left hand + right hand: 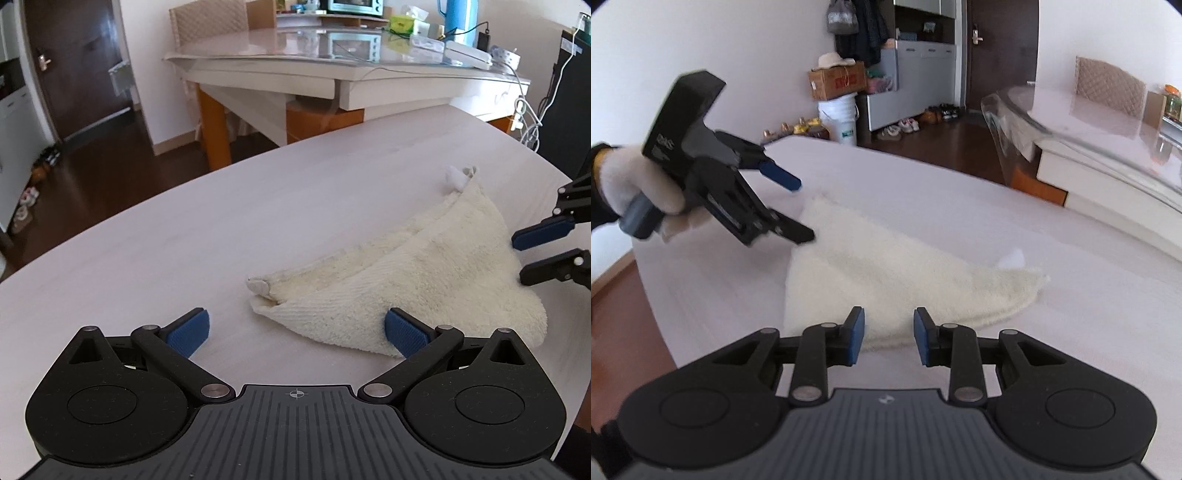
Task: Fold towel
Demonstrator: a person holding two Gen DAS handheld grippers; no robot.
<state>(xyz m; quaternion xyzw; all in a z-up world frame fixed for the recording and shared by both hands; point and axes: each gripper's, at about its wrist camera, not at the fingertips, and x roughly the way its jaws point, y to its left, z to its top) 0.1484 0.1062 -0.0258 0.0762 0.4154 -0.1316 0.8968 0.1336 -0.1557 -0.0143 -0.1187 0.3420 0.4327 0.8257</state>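
Left wrist view: a cream towel (pixel 424 280), folded into a triangle, lies on the table (pixel 184 229); left tongs (pixel 295 332) and right tongs (pixel 532 254) both gape, holding nothing.

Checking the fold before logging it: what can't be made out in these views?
- Towel near edge: left wrist view, hidden behind the left gripper.
- Towel's layers underneath: both views, covered by its top layer.
- Right gripper: left wrist view, cut off by the frame edge.
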